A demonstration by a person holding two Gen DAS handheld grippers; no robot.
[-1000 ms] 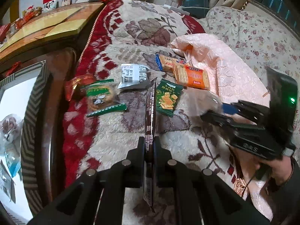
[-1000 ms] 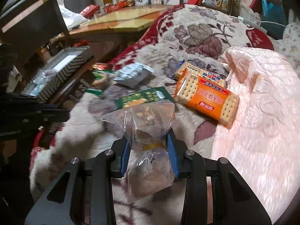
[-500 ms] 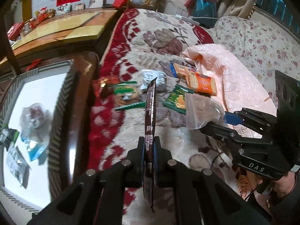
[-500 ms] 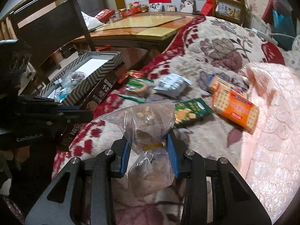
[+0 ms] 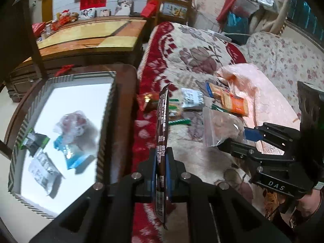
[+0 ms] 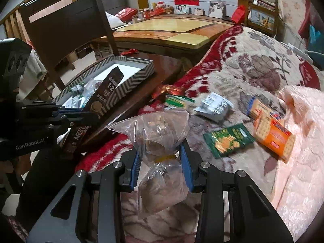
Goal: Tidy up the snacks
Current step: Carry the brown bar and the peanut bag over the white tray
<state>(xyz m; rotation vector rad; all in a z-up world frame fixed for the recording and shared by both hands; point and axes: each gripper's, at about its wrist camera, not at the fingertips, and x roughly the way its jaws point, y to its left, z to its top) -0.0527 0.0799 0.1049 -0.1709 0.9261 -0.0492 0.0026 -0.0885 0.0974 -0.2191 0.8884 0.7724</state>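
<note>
My left gripper point(image 5: 161, 174) is clamped tight on a slim dark brown coffee sachet point(image 5: 162, 129), held edge-up above the seam between the floral red-and-cream blanket point(image 5: 194, 46) and the white tray with the chevron-striped rim point(image 5: 105, 109). My right gripper point(image 6: 161, 162) is squeezing a clear plastic bag of brown snacks point(image 6: 160, 133) at its yellow tie, over the blanket. I see a green cracker packet point(image 6: 228, 139) and an orange biscuit pack point(image 6: 273, 139) lying just beyond.
</note>
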